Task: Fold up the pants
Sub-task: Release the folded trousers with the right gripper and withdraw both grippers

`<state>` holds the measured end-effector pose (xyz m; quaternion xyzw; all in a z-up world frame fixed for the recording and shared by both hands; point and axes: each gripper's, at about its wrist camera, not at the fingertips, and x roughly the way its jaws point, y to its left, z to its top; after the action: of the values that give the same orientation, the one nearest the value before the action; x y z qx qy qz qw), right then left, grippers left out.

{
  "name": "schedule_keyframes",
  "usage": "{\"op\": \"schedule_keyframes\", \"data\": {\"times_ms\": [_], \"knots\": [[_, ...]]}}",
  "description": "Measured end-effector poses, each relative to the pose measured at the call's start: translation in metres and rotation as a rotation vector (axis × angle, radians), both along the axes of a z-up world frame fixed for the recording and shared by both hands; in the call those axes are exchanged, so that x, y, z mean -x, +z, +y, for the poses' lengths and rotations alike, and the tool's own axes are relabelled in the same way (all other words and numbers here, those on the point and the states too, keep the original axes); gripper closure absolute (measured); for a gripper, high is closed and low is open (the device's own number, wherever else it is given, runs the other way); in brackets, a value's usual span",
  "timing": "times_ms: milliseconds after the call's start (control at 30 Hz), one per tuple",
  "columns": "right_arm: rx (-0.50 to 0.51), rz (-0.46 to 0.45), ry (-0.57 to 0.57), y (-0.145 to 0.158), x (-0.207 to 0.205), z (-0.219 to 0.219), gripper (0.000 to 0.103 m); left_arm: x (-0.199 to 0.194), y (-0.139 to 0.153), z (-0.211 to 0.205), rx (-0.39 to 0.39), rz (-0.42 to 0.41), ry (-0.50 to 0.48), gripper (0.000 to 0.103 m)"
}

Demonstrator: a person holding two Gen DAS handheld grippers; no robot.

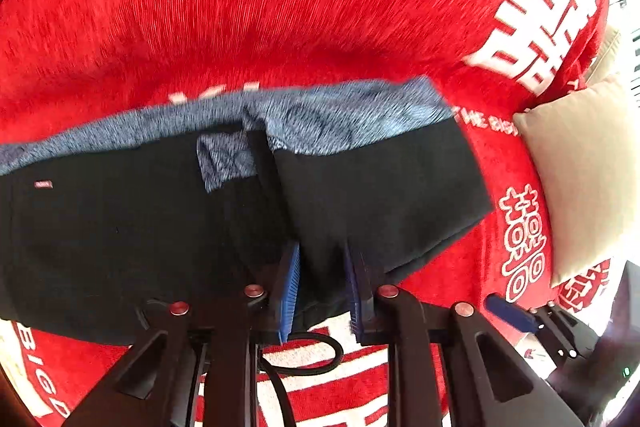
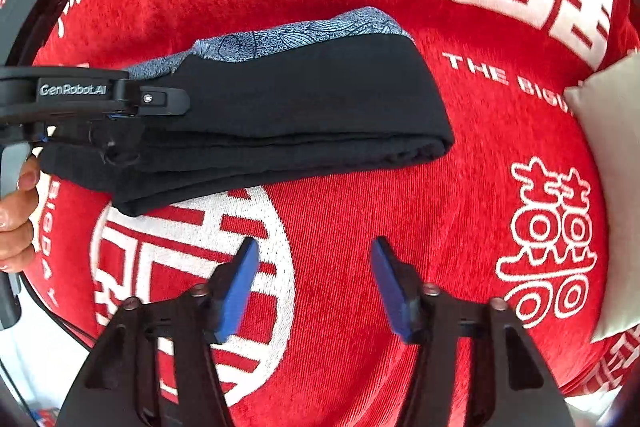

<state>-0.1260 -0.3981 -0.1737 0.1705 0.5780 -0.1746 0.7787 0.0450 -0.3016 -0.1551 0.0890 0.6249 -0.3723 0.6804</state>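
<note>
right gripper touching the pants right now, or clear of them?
Apart. The right wrist view shows the right gripper open over bare red blanket, with a strip of blanket between its fingertips and the folded pants.

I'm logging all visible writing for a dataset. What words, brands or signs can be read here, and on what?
"GenRobot.AI": on the left gripper.
"THE BIG...": white, on the red blanket, cut off by the pillow.
"BIGDAY": blanket, running down beside the hand.
Double-happiness signs: white, all over the blanket.
Small tag on the pants: too blurred.

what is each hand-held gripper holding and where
Left hand-held gripper pinches the pants at a near black edge fold. Right hand-held gripper is open, holding nothing.
</note>
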Motion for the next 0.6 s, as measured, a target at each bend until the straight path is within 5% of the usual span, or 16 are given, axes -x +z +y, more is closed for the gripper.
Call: {"op": "schedule_keyframes", "data": {"times_ms": [100, 267, 500, 533, 600], "knots": [[-0.003, -0.006, -0.016, 0.003, 0.005, -0.008, 0.045, 0.010, 0.004, 0.008, 0.009, -0.006, -0.009, 0.092], [-0.030, 0.025, -0.031, -0.007, 0.012, -0.013, 0.045, 0.034, -0.035, 0.026, -0.058, 0.034, 0.002, 0.092], [-0.106, -0.001, -0.060, -0.008, 0.005, -0.021, 0.045, 0.027, -0.011, 0.039, -0.065, -0.026, 0.060, 0.090], [-0.112, -0.011, -0.059, -0.006, 0.002, -0.022, 0.045, 0.021, -0.005, 0.041, -0.068, -0.040, 0.079, 0.084], [-0.122, -0.038, -0.048, 0.000, -0.006, -0.023, 0.045, -0.003, 0.001, 0.051, -0.062, -0.060, 0.146, 0.019]]}}
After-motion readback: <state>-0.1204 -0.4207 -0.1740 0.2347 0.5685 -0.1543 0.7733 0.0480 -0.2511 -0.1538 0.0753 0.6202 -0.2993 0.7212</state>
